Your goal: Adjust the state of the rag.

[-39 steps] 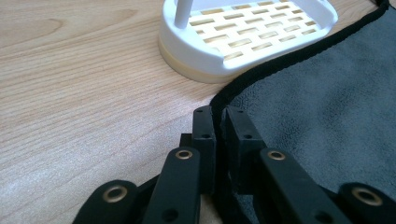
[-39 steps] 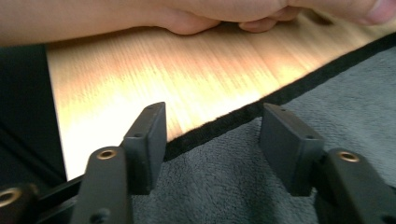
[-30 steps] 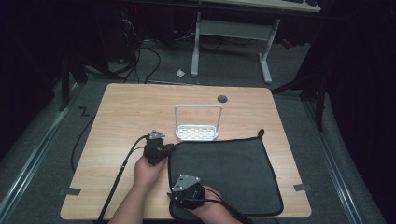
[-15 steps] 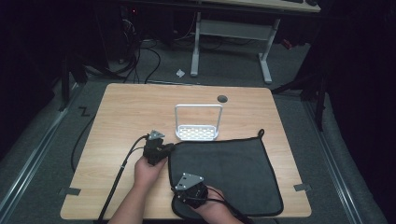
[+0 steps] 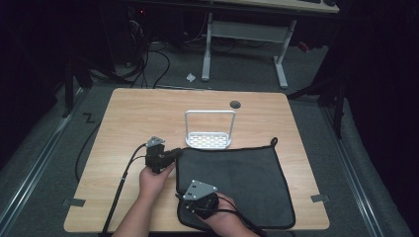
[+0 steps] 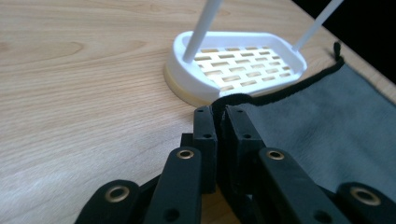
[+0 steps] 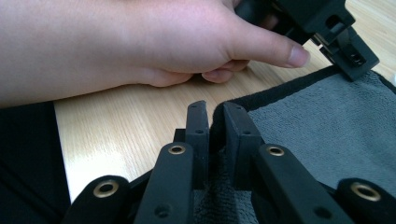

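A dark grey cloth lies flat on the right half of the wooden table. My left gripper is shut on the cloth's far left corner, whose black hem is pinched between the pads. My right gripper is shut on the cloth's left edge near the front corner. Its jaws have just been closing, with the cloth between them. The right gripper view looks along that edge to the left hand and the left gripper.
A white slotted dish with a tall wire hoop stands just beyond the cloth's far edge. A small round hole sits at the back of the table. Cables trail off the table's front left. Dark floor and desk legs lie behind.
The right gripper has shut on the cloth's left edge and risen slightly with it. The left gripper keeps its hold on the far left corner and has stayed put.
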Demonstrator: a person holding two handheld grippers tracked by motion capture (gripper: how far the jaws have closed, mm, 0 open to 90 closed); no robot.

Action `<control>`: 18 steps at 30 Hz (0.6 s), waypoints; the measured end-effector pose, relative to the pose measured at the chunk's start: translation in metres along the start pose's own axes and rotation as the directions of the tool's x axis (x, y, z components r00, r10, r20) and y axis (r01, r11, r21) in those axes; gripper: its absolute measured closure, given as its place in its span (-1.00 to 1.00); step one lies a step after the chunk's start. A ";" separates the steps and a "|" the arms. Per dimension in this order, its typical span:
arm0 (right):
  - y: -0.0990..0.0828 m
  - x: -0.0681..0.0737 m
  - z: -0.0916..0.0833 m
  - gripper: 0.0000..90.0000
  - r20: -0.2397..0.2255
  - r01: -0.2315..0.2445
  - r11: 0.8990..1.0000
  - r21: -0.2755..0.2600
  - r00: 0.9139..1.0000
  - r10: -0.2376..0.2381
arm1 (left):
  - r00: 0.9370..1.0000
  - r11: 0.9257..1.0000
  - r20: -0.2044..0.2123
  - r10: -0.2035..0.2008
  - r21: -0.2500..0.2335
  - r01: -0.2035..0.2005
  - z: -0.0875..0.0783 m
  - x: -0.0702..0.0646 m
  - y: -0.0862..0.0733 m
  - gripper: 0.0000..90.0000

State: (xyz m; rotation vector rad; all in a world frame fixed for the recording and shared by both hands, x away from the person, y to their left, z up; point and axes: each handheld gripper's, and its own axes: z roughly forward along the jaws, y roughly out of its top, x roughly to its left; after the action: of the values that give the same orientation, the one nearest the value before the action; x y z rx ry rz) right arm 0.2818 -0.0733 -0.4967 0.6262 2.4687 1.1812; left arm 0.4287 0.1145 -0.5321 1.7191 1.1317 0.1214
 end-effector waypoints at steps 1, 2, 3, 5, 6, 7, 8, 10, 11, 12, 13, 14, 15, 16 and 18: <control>0.004 0.005 0.003 0.81 -0.003 0.010 1.000 -0.005 1.000 -0.010 | 1.000 1.000 -0.008 -0.004 -0.007 0.004 -0.007 0.003 -0.001 0.86; 0.005 0.007 0.005 0.81 -0.007 0.009 1.000 -0.008 1.000 -0.009 | 1.000 1.000 -0.017 -0.002 -0.001 0.002 -0.010 0.005 -0.001 0.86; 0.007 0.010 0.007 0.81 -0.010 0.012 1.000 -0.010 1.000 -0.012 | 1.000 1.000 -0.017 -0.002 -0.001 0.002 -0.010 0.005 -0.001 0.86; 0.013 0.014 0.012 0.81 -0.016 0.017 1.000 -0.013 1.000 -0.017 | 0.999 1.000 -0.039 -0.019 -0.012 0.019 -0.023 0.012 -0.002 0.86; 0.013 0.014 0.012 0.81 -0.016 0.017 1.000 -0.013 1.000 -0.017 | 0.999 1.000 -0.039 -0.019 -0.012 0.019 -0.023 0.012 -0.002 0.86; 0.016 0.016 0.014 0.81 -0.022 0.020 1.000 -0.021 1.000 -0.020 | 0.999 1.000 -0.046 -0.023 -0.015 0.022 -0.028 0.015 -0.003 0.86; 0.023 0.021 0.020 0.81 -0.033 0.025 0.999 -0.031 0.999 -0.026 | 0.998 1.000 -0.064 -0.026 -0.017 0.025 -0.037 0.020 -0.004 0.86; 0.026 0.023 0.024 0.81 -0.040 0.032 0.999 -0.038 0.999 -0.034 | 0.997 0.999 -0.071 -0.032 -0.023 0.031 -0.043 0.023 -0.004 0.86; 0.034 0.030 0.031 0.81 -0.047 0.048 0.998 -0.043 0.998 -0.050 | 0.995 0.998 -0.083 -0.048 -0.035 0.045 -0.054 0.030 -0.005 0.86; 0.038 0.034 0.034 0.81 -0.050 0.053 0.997 -0.047 0.997 -0.056 | 0.994 0.998 -0.093 -0.053 -0.042 0.049 -0.060 0.033 -0.005 0.86; 0.038 0.034 0.034 0.81 -0.050 0.053 0.997 -0.047 0.997 -0.056 | 0.994 0.998 -0.093 -0.053 -0.042 0.049 -0.060 0.033 -0.005 0.86; 0.046 0.041 0.042 0.81 -0.061 0.067 0.996 -0.057 0.996 -0.070 | 0.993 0.997 -0.103 -0.060 -0.045 0.055 -0.066 0.037 -0.006 0.86; 0.051 0.044 0.046 0.81 -0.064 0.076 0.995 -0.065 0.995 -0.080 | 0.989 0.996 -0.123 -0.080 -0.047 0.075 -0.078 0.045 -0.007 0.86; 0.051 0.044 0.046 0.81 -0.064 0.076 0.995 -0.065 0.995 -0.080 | 0.989 0.996 -0.123 -0.080 -0.047 0.075 -0.078 0.045 -0.007 0.86; 0.065 0.055 0.058 0.81 -0.100 0.079 0.993 -0.088 0.991 -0.088 | 0.984 0.995 -0.156 -0.086 -0.054 0.078 -0.100 0.054 -0.006 0.86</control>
State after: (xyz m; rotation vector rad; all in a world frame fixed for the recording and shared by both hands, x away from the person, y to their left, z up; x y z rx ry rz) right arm 0.2788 0.0289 -0.4862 0.4443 2.4883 1.3069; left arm 0.3987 0.2226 -0.5123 1.6406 1.3038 0.2351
